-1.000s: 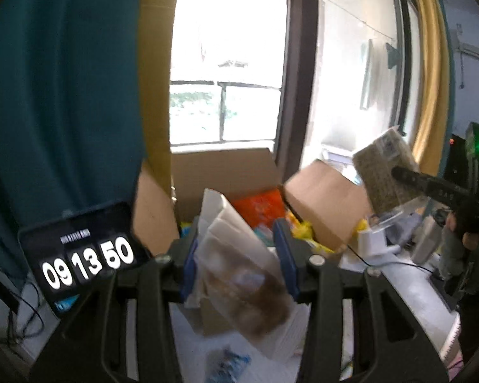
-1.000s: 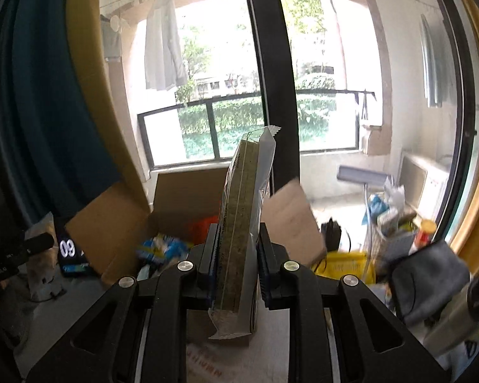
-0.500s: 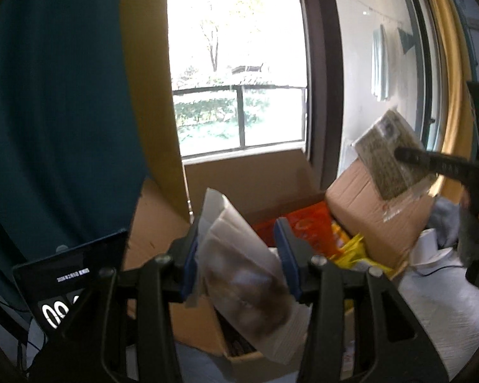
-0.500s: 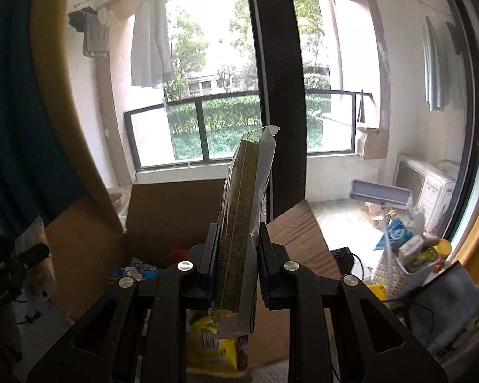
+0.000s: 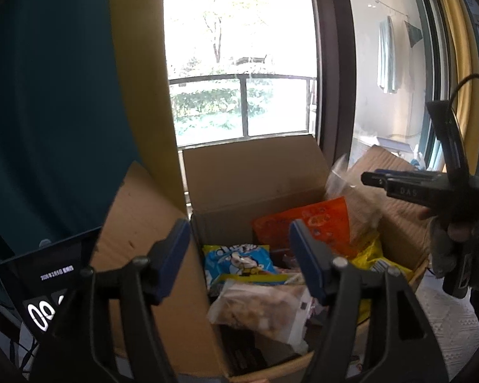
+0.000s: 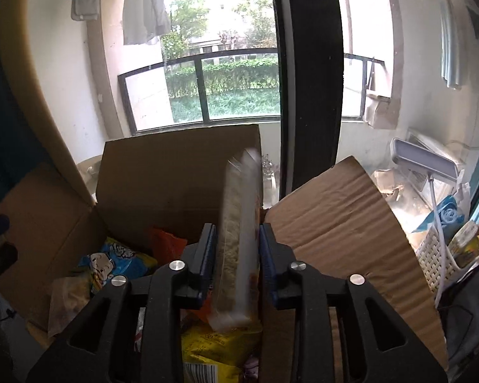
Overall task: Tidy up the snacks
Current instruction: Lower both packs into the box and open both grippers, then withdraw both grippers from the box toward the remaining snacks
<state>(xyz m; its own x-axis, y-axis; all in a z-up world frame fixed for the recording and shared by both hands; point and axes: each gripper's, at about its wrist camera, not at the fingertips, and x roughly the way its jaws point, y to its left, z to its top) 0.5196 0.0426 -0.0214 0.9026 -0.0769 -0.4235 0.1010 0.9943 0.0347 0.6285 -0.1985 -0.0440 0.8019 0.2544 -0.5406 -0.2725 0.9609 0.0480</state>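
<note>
As both tilt over the box (image 5: 252, 172), left gripper (image 5: 239, 255) and right gripper (image 6: 234, 252) open.

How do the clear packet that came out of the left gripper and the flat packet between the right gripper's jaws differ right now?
The clear packet lies on its side on the snacks in the cardboard box, below the left gripper; the flat packet stands on edge between the right gripper's opening jaws. The clear packet holds lumpy brown pieces; the flat packet is a thin pale slab. Both have clear wrappers.

Daylight floods through the large glass window (image 5: 239, 63), overexposed in the left wrist view; the open brown cardboard box (image 6: 178, 175) sits backlit, its interior shadowed. Fisheye bending curves the edges; the clear-wrapped cracker packet (image 6: 239, 233) is motion-blurred.
</note>
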